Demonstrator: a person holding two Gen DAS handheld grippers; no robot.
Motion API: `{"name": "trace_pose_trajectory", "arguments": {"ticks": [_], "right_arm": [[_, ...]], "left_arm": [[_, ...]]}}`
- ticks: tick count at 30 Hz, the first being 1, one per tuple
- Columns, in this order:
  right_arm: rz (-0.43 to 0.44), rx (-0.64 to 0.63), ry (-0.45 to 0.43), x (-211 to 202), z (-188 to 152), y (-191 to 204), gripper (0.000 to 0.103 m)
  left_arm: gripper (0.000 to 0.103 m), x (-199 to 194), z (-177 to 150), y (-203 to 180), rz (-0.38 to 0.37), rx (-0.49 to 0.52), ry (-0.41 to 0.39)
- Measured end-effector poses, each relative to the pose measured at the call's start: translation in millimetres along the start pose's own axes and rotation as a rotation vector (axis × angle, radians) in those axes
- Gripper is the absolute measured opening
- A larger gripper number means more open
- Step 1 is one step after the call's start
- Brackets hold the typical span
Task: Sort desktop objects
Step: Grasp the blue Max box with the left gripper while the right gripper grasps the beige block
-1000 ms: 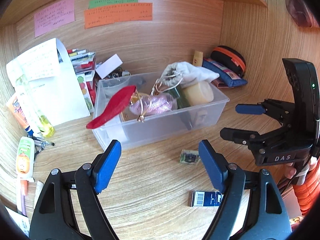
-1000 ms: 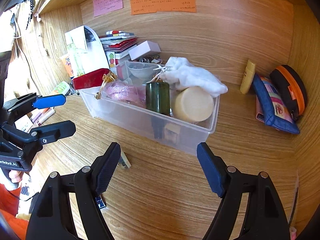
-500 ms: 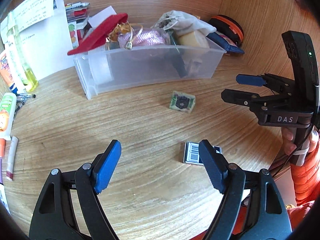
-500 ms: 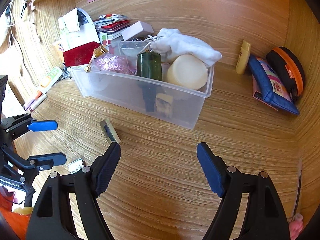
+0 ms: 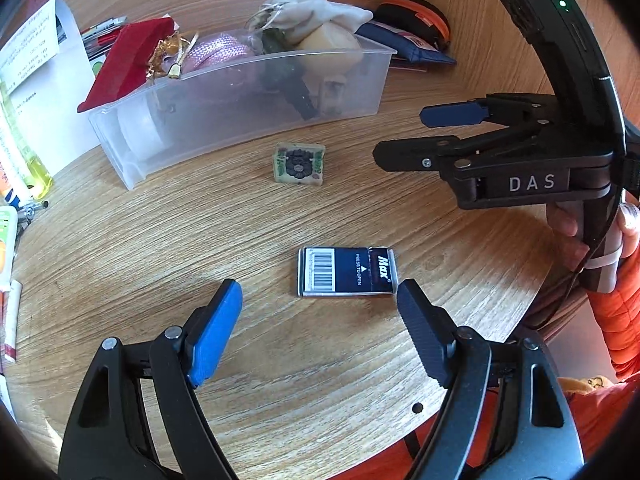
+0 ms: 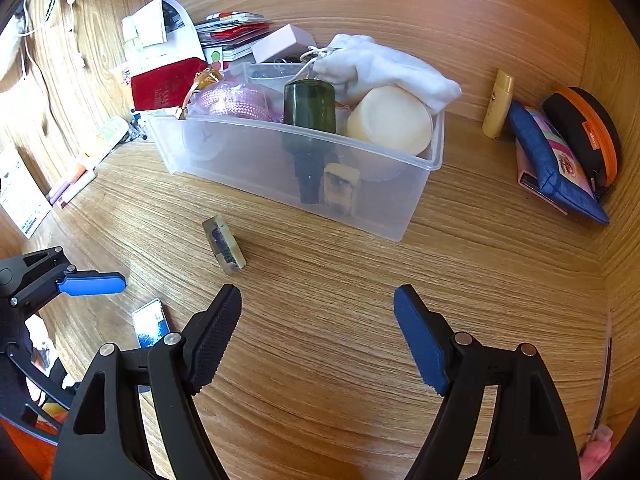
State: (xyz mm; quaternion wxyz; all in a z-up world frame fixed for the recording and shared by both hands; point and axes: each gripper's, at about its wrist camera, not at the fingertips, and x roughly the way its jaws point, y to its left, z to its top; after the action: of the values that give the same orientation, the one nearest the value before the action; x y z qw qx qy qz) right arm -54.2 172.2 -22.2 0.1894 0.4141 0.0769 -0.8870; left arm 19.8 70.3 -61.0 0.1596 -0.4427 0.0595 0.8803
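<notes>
Woodgrain desk (image 5: 160, 240): flat glossy staple box (image 5: 346, 271), translucent plastic bin (image 5: 248, 108).

Navy staple box (image 5: 346, 271), barcode-striped end

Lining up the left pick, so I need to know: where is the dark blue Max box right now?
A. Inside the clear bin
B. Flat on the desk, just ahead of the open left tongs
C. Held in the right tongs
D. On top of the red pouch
B: the Max box lies flat on the bare desk just ahead of the open left tongs, outside the bin; the right tongs are open and hold nothing.
</notes>
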Motion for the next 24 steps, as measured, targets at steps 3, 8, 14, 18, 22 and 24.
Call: {"name": "trace_pose_trajectory", "arguments": {"ticks": [3,8,14,18,22,24], "right_arm": [[0.02,-0.013,0.003,4,4,5,0.076],[0.031,-0.057,0.008,12,8,20,0.076],[0.077,-0.105,0.014,22,16,36,0.075],[0.11,-0.137,0.031,31,21,47,0.061],[0.123,-0.161,0.058,43,27,55,0.046],[0.127,-0.163,0.068,47,28,58,0.039]], "left_arm": [[0.065,2,4,-2,0.019,0.013,-0.021],[0.043,0,5,7,0.03,-0.008,-0.043],[0.029,-2,4,22,0.033,-0.056,-0.057],[0.027,-3,4,31,0.038,-0.086,-0.065],[0.027,-3,6,40,0.057,-0.114,-0.073],[0.027,-2,7,45,0.058,-0.132,-0.076]]}}
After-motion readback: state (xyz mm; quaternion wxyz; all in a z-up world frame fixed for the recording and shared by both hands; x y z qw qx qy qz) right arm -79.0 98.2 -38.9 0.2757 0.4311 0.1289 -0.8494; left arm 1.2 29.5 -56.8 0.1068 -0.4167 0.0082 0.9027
